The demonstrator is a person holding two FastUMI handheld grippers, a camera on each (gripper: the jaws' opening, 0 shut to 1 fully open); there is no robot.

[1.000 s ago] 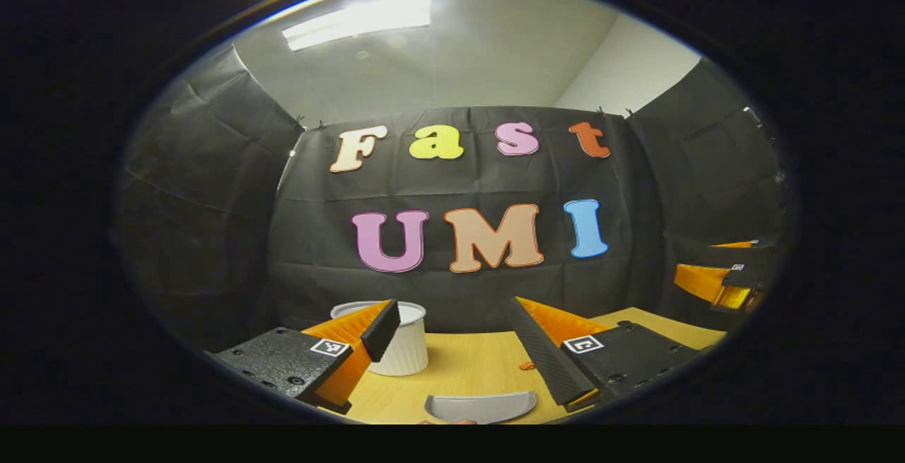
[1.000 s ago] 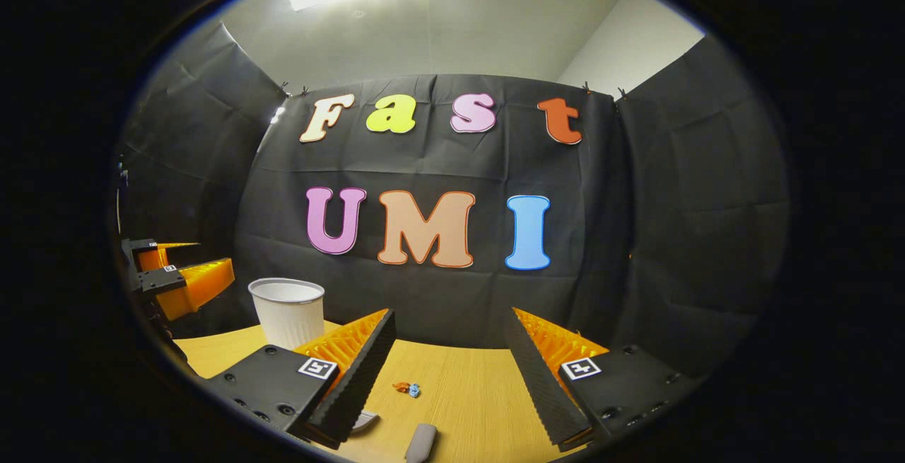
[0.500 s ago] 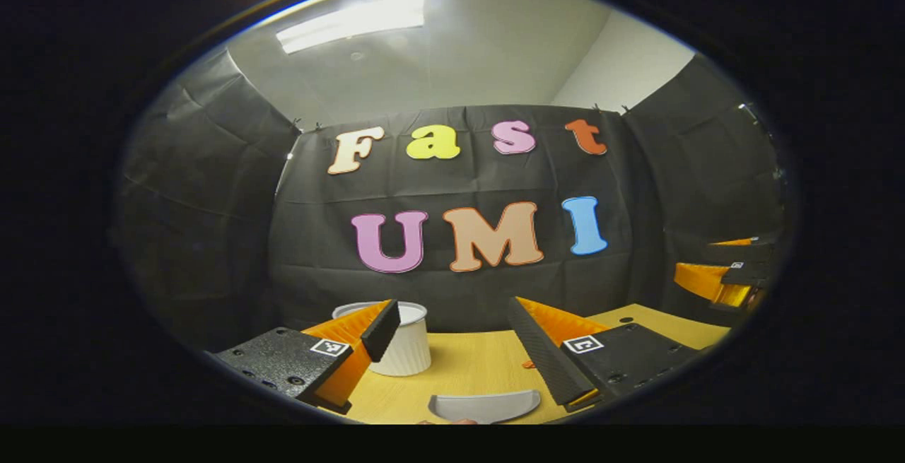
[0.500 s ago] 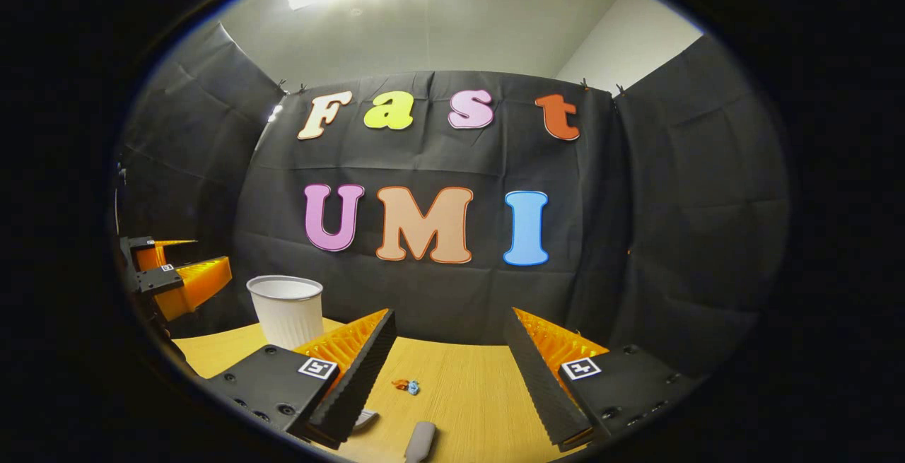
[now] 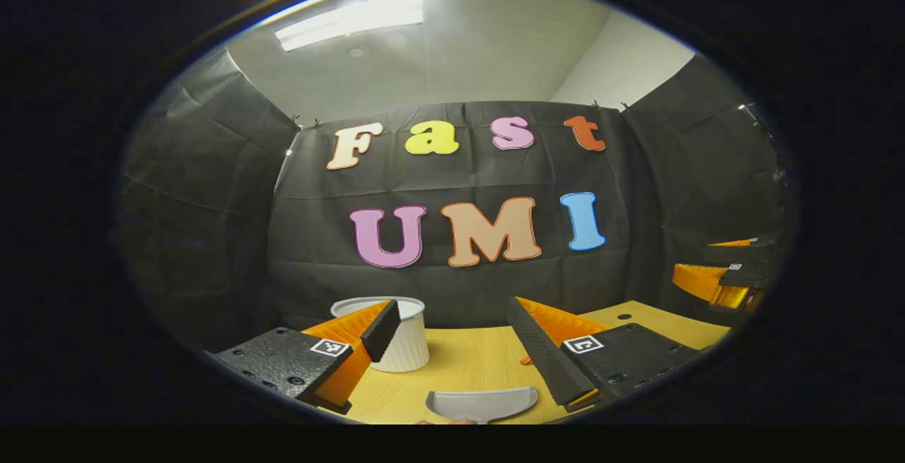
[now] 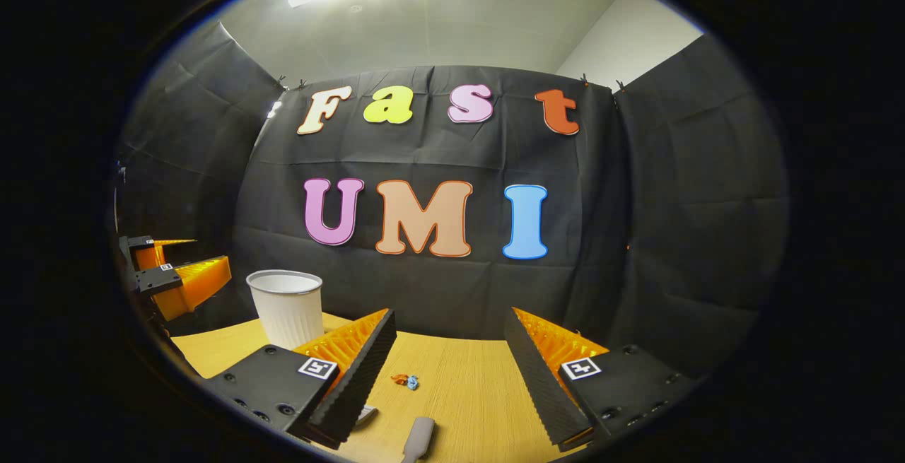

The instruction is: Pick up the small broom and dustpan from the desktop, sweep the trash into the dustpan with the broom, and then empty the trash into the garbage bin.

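On the wooden tabletop, the white ribbed garbage bin stands upright toward the back wall. In the left gripper view the left hand-held gripper hangs above the tabletop with its fingers spread wide and empty, the grey dustpan lying nearer than the bin. In the right gripper view the right hand-held gripper is likewise spread and empty, the small orange-and-blue trash lying right of the bin and the grey broom handle nearer than the trash.
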